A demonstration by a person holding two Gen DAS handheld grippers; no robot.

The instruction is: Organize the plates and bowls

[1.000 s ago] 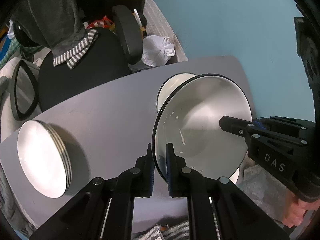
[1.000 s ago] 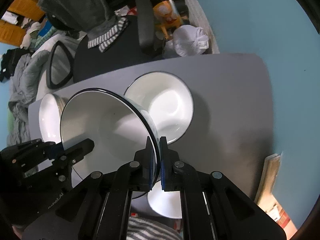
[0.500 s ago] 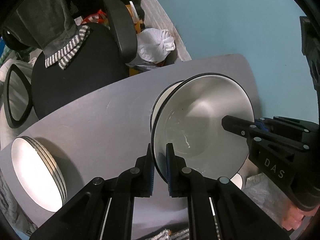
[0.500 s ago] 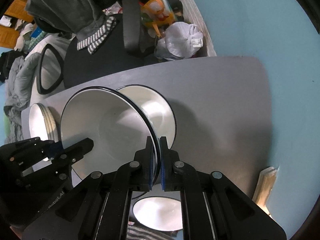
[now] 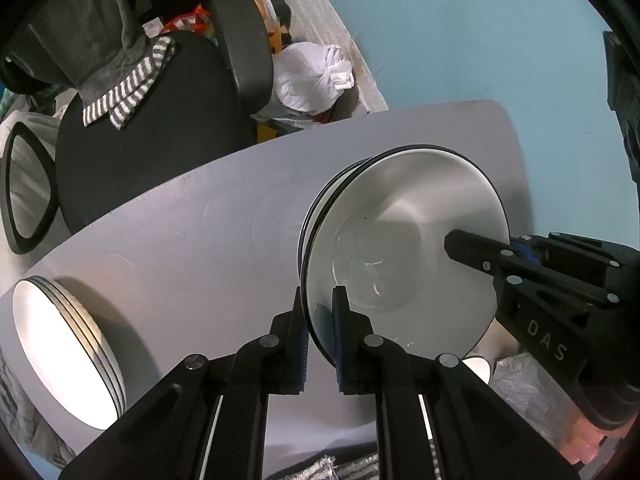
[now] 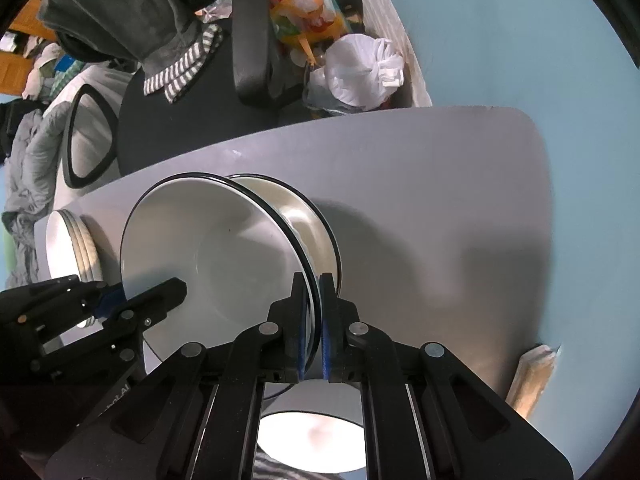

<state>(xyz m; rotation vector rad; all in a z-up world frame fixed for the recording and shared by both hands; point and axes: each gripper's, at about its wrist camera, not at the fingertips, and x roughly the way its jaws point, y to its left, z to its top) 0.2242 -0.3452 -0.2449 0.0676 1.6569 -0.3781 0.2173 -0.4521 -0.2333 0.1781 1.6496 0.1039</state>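
White with a dark rim, the bowl (image 5: 404, 240) hangs between my two claws — left claw (image 5: 320, 312) and right claw (image 6: 314, 312) each clamped tight on opposite edges. It sits just over a second bowl (image 6: 308, 216) on the grey surface (image 5: 200, 248), plates (image 5: 60, 356) stacked well apart.

Rounded grey tabletop (image 6: 440, 200) standing against a pale blue wall (image 6: 520, 40); black office chair (image 5: 160, 128) sitting beyond, knotted white plastic bag (image 5: 312, 76) lying beside it.

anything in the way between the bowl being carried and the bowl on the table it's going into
Nothing visible. The held bowl, gripped at opposite rims by the left tool and right tool, sits right above the bowl on the table, with no object between them.
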